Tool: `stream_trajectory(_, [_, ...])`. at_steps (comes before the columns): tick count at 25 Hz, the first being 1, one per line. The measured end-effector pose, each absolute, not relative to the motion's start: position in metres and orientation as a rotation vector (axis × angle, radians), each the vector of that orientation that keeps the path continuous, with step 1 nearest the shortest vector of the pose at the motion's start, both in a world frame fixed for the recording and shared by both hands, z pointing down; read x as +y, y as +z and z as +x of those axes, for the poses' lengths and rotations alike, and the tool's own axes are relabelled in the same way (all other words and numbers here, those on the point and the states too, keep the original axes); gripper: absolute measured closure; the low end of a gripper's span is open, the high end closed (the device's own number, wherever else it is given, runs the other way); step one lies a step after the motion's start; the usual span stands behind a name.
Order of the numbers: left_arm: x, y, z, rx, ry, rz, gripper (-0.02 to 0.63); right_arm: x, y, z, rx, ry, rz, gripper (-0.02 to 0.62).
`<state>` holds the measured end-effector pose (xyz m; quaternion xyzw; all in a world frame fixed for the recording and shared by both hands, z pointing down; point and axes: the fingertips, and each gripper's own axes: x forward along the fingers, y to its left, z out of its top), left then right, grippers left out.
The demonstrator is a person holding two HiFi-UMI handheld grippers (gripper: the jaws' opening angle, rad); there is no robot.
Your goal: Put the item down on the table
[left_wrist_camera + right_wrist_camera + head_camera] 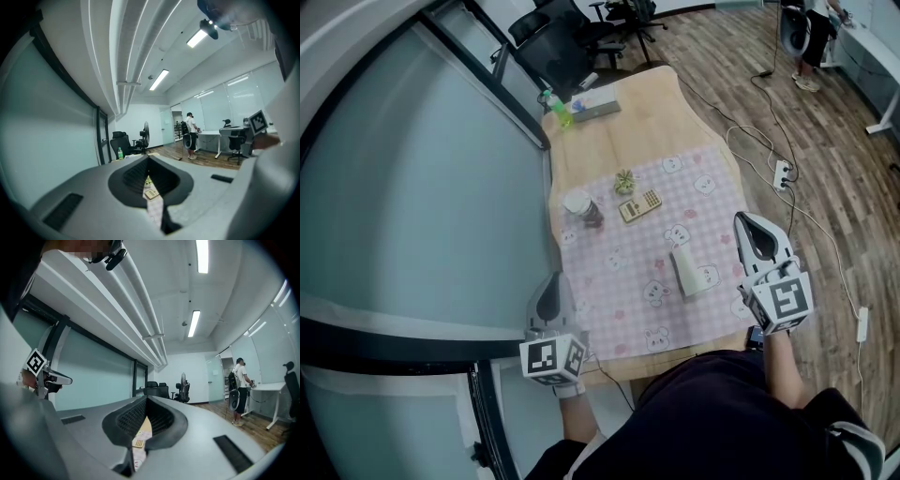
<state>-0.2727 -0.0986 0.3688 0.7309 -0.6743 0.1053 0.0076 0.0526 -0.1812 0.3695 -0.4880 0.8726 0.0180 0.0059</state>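
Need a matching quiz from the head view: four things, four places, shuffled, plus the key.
Things
1. green bottle
2. calculator
3. white oblong item
4. black office chair

Places
A. on the checked cloth, towards the table's near edge
B. on the floor beyond the table's far end
C. on bare wood at the table's far end
D. mid-cloth, beside the small green plant

Pairs: 1-C, 2-D, 3-A, 4-B
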Motion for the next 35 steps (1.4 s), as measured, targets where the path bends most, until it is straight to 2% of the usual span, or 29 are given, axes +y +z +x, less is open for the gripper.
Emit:
stream_trajectory(23, [-0.097, 0.376, -0.266, -2.047, 0.363, 2.285, 0.606, -0.179, 0.357, 0.054, 2.711, 0.05, -1.504, 0.581])
stream_trajectory(35, [-0.098, 0.377, -0.265, -2.036, 0.378, 2.291, 0.606, -0.184, 0.353, 0.077, 2.693, 0.049, -1.555, 0.581])
